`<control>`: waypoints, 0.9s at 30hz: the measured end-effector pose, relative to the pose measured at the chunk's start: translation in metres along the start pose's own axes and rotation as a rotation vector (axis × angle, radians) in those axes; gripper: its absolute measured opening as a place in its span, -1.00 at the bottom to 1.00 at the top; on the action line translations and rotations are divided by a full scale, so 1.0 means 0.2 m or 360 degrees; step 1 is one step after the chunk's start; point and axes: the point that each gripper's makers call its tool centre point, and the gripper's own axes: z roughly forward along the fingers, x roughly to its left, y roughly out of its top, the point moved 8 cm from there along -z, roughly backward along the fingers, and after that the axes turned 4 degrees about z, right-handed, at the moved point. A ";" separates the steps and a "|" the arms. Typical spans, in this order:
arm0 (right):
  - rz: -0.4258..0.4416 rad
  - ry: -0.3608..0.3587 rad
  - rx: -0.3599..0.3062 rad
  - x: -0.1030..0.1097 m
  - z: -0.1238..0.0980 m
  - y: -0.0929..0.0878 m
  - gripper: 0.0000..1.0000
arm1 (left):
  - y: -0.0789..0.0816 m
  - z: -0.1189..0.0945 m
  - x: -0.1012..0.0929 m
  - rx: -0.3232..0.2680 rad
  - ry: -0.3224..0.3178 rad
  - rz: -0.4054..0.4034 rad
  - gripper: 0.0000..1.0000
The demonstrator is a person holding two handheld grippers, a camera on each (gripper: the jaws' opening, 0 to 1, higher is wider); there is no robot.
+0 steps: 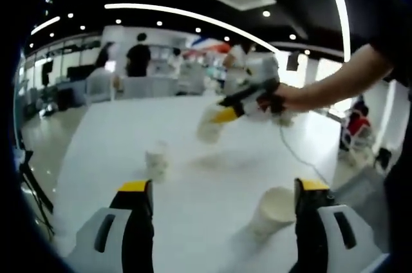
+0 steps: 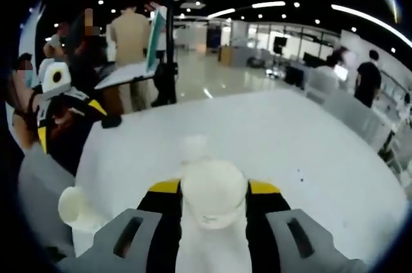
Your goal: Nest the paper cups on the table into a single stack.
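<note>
My right gripper (image 2: 214,189) is shut on a white paper cup (image 2: 214,212), bottom facing the camera. In the left gripper view that right gripper (image 1: 226,114), held by a hand, hangs above the white table (image 1: 212,176) with the cup (image 1: 210,126) tilted downwards. A second cup (image 1: 156,160) stands upright on the table; it also appears just beyond the held cup (image 2: 193,147). A third cup (image 1: 272,210) lies on its side close to the right jaw of my left gripper (image 1: 223,186), which is open and holds nothing. The lying cup (image 2: 76,207) and left gripper (image 2: 67,122) appear at the left.
A thin cable (image 1: 297,157) trails across the table from the right gripper. A small black object (image 2: 111,122) sits near the far table edge. Several people (image 2: 131,35) stand at desks beyond the table, and chairs (image 1: 100,84) line its far side.
</note>
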 end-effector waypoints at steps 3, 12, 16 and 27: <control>-0.0003 -0.0017 -0.0045 0.05 -0.13 0.02 -0.31 | 0.01 0.00 -0.03 0.0003 -0.0025 -0.0014 0.80; 0.0019 -0.0050 -0.0169 0.19 -0.30 0.10 -0.31 | 0.06 -0.01 -0.07 0.0015 -0.0112 0.0029 0.80; 0.0050 -0.0082 -0.0212 0.25 -0.35 0.10 -0.31 | 0.08 0.00 -0.05 -0.0002 -0.0129 0.0000 0.80; 0.0093 -0.0135 -0.0293 0.34 -0.48 0.13 -0.31 | 0.10 0.03 -0.06 0.0000 -0.0179 -0.0003 0.79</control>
